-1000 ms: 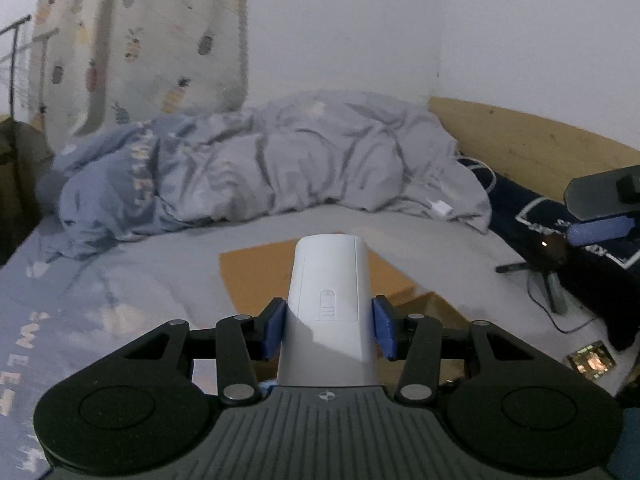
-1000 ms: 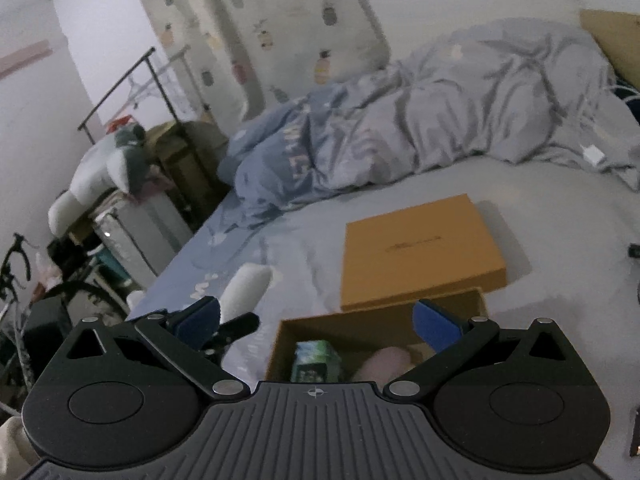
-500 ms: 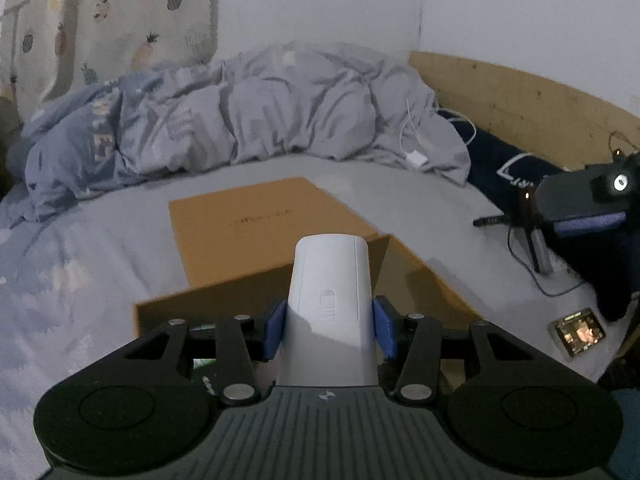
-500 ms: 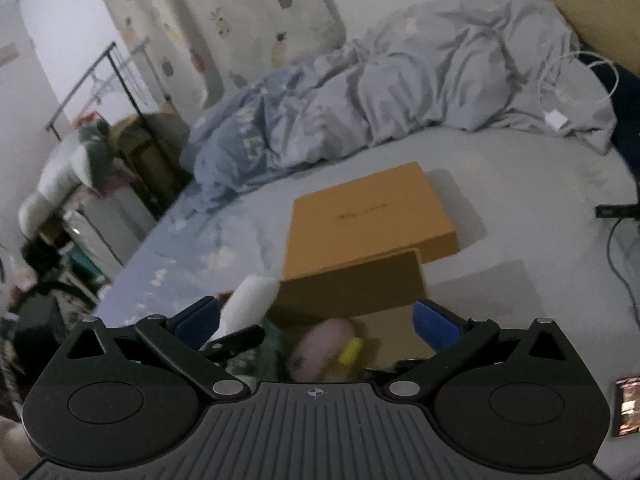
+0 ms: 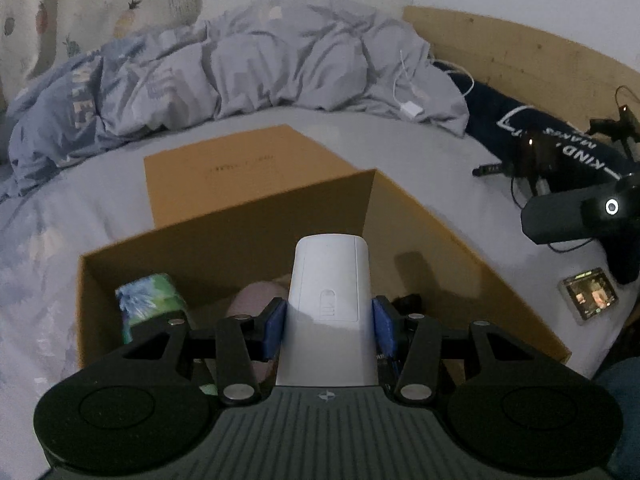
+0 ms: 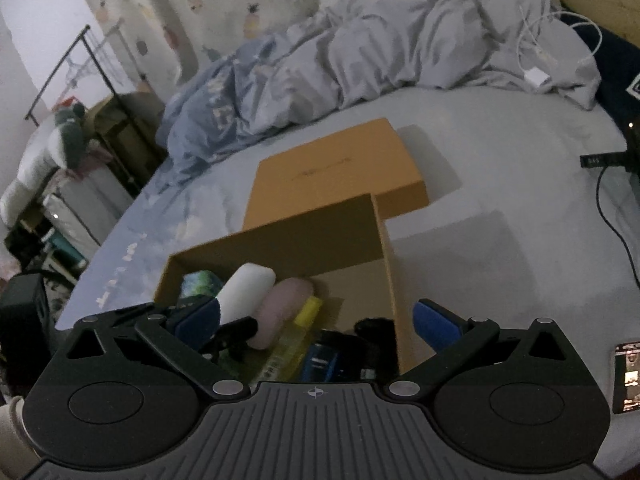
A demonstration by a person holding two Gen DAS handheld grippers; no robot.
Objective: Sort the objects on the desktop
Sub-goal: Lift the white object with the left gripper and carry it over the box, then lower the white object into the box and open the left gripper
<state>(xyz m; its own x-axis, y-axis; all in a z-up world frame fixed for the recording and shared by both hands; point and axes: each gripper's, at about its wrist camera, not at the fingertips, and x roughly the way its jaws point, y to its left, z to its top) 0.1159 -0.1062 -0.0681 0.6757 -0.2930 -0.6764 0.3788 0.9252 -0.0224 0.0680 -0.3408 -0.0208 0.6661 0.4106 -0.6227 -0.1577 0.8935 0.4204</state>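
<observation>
With several things already lying in the open cardboard box (image 6: pixel 384 240) at the lower middle of the frame, a green packet (image 5: pixel 150 300), a pink case (image 6: pixel 284 312), a yellow bottle (image 6: pixel 298 332) and some dark items, I judge the sorting well along. My left gripper (image 5: pixel 327 322) has its jaws clenched on a white remote (image 5: pixel 328 312) hanging above the box interior, not yet let go, while my right gripper (image 6: pixel 316 318) hovers over the box with jaws spread wide and nothing between them. Dropping the remote is what I judge comes next, and the box lid (image 6: pixel 336 176) lies on the bed (image 6: pixel 500 184) behind the box, not yet on.

Right gripper (image 6: pixel 316 316) fingers spread wide above the open cardboard box (image 6: pixel 384 248) (cluttered inside)
</observation>
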